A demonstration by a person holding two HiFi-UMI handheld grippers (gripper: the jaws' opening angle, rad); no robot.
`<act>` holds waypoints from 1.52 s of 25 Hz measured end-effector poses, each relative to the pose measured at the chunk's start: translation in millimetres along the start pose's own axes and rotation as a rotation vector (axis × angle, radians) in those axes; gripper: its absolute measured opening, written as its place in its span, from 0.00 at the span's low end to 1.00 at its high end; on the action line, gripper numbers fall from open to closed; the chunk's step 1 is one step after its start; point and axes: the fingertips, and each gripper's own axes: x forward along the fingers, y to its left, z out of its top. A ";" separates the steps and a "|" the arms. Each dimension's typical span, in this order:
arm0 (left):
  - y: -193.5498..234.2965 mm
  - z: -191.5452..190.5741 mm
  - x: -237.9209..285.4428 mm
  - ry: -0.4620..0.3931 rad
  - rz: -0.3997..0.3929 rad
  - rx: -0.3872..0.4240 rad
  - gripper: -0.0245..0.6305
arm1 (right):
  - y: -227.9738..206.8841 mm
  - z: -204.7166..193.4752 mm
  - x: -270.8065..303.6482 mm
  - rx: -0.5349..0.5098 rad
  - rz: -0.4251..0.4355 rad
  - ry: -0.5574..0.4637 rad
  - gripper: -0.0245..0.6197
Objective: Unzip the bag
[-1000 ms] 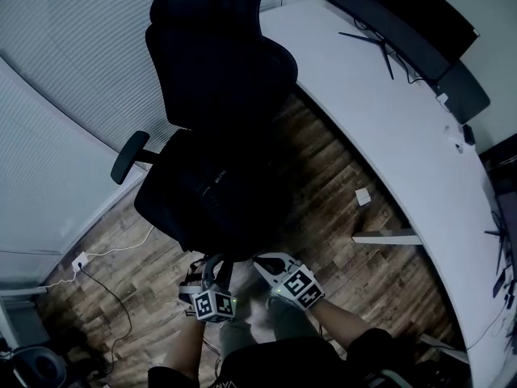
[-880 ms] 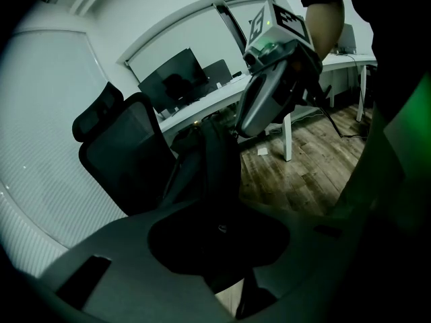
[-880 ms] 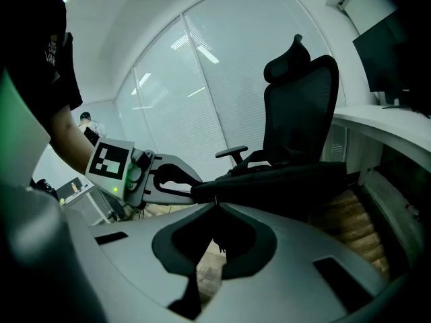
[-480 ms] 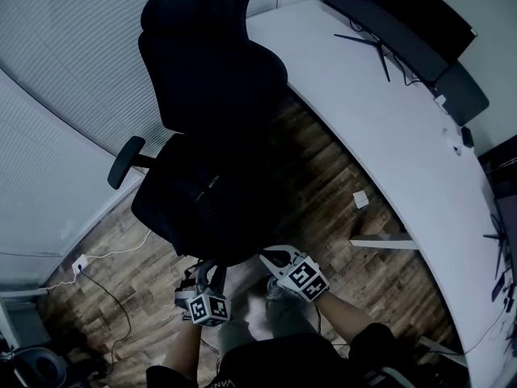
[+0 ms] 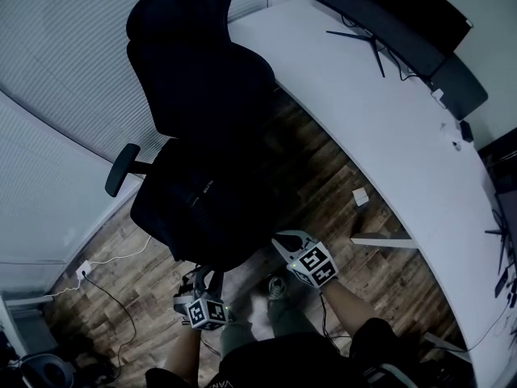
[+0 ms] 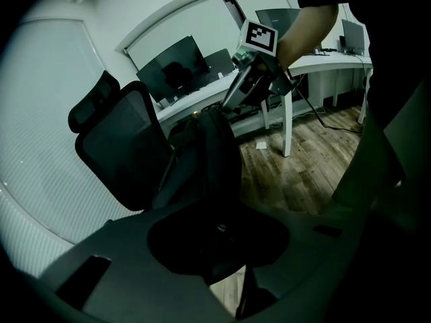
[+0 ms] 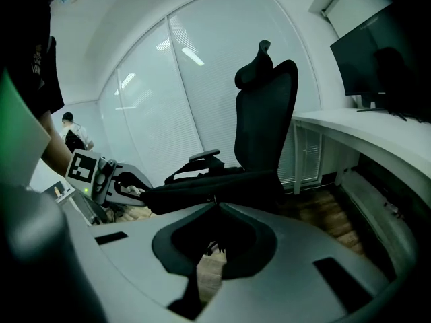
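Both forearms enter the head view from the bottom edge, elbows bent, wrists angled down and fwd.

1. The left forearm (image 5: 184,352) runs almost straight up-frame. The left gripper (image 5: 208,280), marker cube on top, points at the seat's front edge. Jaws are part-closed and clamped on dark fabric of the black fabric bag (image 6: 219,150). The fabric fills the gap betw. the pads.
2. The right forearm (image 5: 349,307) comes in diagonally from the right. The right gripper (image 5: 284,241) sits further fwd than the left, pitched gently down. Jaws are fully closed, tips together at the bag's upper edge. The zip pull is too small to confirm.
3. Bag pos.: on the seat of the black mesh-back office chair (image 5: 194,63), in front of the backrest.
4. Beyond: brown wood-plank floor (image 5: 323,188), then a curved white desk (image 5: 380,111) w/ a black monitor (image 5: 388,10) at its far edge.
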 end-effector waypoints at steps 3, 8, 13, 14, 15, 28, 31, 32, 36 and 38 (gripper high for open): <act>-1.7 0.6 1.8 0.008 -0.009 -0.001 0.20 | -19.9 0.7 -0.4 0.032 -0.028 -0.009 0.11; -5.1 2.0 5.2 0.012 -0.019 -0.005 0.20 | -51.5 3.8 0.7 0.052 -0.069 -0.020 0.11; -6.4 3.5 7.7 0.023 -0.026 -0.018 0.20 | -72.2 2.8 6.1 0.058 -0.077 -0.009 0.11; -6.6 3.8 7.8 0.024 -0.026 -0.020 0.20 | -75.5 2.6 6.7 0.055 -0.077 -0.006 0.11; -6.8 4.0 8.2 0.025 -0.026 -0.022 0.20 | -78.7 2.7 7.7 0.050 -0.078 -0.003 0.11; -6.8 4.1 15.2 0.022 -0.022 -0.052 0.19 | -116.8 6.4 35.3 0.018 -0.099 0.028 0.11; -7.0 5.1 16.6 0.016 -0.020 -0.055 0.19 | -119.9 6.6 38.7 0.014 -0.105 0.033 0.11; -7.3 5.4 16.9 0.014 -0.020 -0.055 0.19 | -120.4 6.2 39.4 0.015 -0.108 0.034 0.11; -7.5 5.8 18.0 0.015 -0.020 -0.055 0.19 | -120.9 5.1 40.6 0.051 -0.114 0.022 0.11; -6.6 5.9 18.9 0.019 -0.025 -0.060 0.19 | -121.1 5.4 41.2 0.073 -0.118 0.013 0.11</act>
